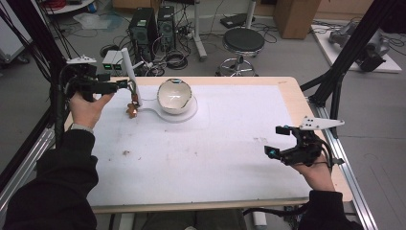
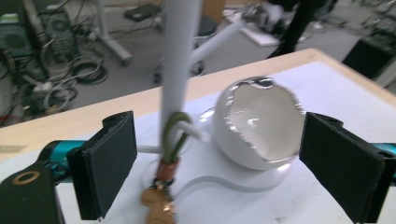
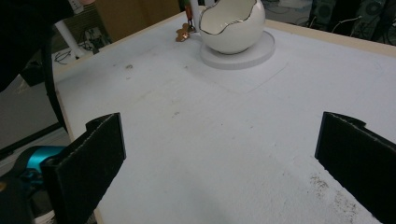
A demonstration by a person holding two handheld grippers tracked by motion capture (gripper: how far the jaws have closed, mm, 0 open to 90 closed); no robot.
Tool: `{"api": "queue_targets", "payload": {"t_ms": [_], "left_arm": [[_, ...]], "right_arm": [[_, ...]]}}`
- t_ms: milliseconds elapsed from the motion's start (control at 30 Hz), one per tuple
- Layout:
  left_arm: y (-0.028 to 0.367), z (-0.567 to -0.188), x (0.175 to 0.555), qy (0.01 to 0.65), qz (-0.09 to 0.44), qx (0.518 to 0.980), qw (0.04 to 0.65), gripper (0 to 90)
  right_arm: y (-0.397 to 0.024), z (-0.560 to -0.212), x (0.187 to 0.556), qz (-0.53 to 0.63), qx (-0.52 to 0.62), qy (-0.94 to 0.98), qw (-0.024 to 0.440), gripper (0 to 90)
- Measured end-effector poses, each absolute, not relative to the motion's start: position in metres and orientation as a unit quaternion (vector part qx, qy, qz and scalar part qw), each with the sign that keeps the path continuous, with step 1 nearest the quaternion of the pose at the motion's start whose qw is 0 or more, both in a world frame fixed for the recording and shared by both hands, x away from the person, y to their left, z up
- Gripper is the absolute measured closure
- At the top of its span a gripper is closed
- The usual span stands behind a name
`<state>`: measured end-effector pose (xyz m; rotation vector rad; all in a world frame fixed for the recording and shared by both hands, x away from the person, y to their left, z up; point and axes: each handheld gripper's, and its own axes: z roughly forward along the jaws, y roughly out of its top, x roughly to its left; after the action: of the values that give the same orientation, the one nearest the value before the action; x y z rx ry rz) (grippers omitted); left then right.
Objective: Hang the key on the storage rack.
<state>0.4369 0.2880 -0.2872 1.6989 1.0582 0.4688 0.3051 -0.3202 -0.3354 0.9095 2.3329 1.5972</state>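
A wide bare stretch of the white surface (image 1: 206, 158) runs from the centre to six o'clock, open for passing. Toward eleven o'clock stand the obstacles: an egg-shaped white bowl (image 1: 175, 96) on a flat white base (image 1: 189, 115), and just beside it, at its nine o'clock, a slim white post (image 1: 127, 61) with a hanging brown charm (image 1: 132, 109). The gap between post and bowl is narrow.

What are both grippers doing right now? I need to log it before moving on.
Left gripper: open, holding nothing; the keychain hangs on the white stand.
Right gripper: open, holding nothing.
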Motion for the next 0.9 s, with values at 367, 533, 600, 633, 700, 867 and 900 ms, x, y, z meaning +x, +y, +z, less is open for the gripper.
{"api": "queue_targets", "payload": {"t_ms": [367, 533, 600, 633, 700, 867, 900], "left_arm": [[0.275, -0.273, 0.382, 0.380, 0.163, 0.720, 0.557, 7.3], [0.277, -0.265, 0.342, 0.350, 0.167, 0.712, 0.585, 6.0], [0.279, -0.263, 0.331, 0.345, 0.167, 0.711, 0.589, 6.0], [0.278, -0.262, 0.324, 0.343, 0.167, 0.713, 0.588, 4.7], [0.276, -0.264, 0.313, 0.338, 0.169, 0.719, 0.583, 2.7], [0.276, -0.272, 0.292, 0.316, 0.151, 0.699, 0.624, 2.6], [0.277, -0.274, 0.289, 0.314, 0.148, 0.694, 0.631, 2.6]], "right_arm": [[-0.336, -0.321, 0.303, 0.555, 0.306, 0.767, 0.102, 0.9], [-0.343, -0.314, 0.298, 0.562, 0.306, 0.760, 0.113, 0.9], [-0.344, -0.313, 0.297, 0.569, 0.306, 0.754, 0.114, 0.9], [-0.343, -0.312, 0.297, 0.570, 0.305, 0.754, 0.116, 0.9], [-0.341, -0.311, 0.297, 0.567, 0.304, 0.757, 0.117, 0.9], [-0.335, -0.311, 0.298, 0.563, 0.304, 0.760, 0.118, 0.9], [-0.334, -0.311, 0.299, 0.560, 0.306, 0.761, 0.120, 0.9]]}}
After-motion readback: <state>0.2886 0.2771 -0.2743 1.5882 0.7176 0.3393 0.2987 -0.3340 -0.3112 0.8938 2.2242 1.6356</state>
